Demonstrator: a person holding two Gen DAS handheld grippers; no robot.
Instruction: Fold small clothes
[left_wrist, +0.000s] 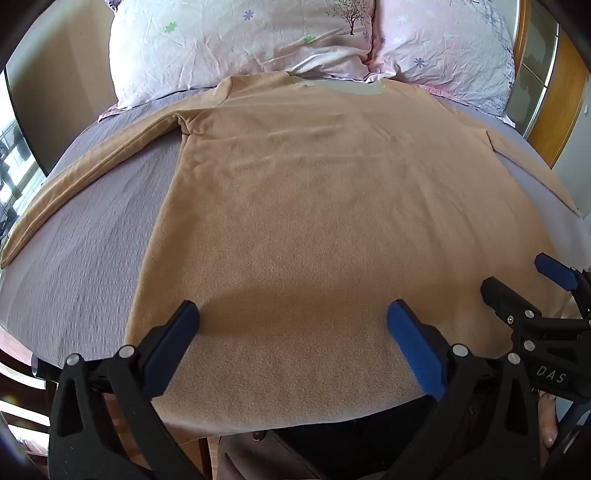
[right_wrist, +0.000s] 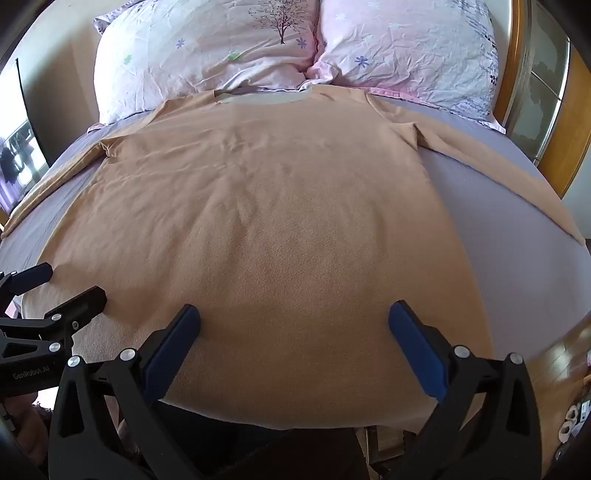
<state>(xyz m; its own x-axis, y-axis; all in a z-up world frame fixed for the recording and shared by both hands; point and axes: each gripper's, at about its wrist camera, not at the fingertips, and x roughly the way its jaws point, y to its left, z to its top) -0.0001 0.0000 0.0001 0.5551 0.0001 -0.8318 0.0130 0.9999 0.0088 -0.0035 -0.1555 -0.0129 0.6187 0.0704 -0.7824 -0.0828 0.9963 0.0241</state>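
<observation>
A tan long-sleeved shirt (left_wrist: 295, 206) lies flat on the bed, collar towards the pillows, both sleeves spread outward; it also shows in the right wrist view (right_wrist: 280, 221). Its hem hangs a little over the near bed edge. My left gripper (left_wrist: 291, 314) is open and empty, hovering over the hem's left part. My right gripper (right_wrist: 293, 314) is open and empty over the hem's right part. The right gripper also shows at the right edge of the left wrist view (left_wrist: 524, 284), and the left gripper at the left edge of the right wrist view (right_wrist: 66, 284).
The bed has a lilac sheet (left_wrist: 92, 236). Two pink flowered pillows (left_wrist: 236, 40) (left_wrist: 447, 48) lie at the head. A wooden headboard post (right_wrist: 517, 55) and a mirrored door stand at the right. Wooden floor (right_wrist: 554, 369) shows below right.
</observation>
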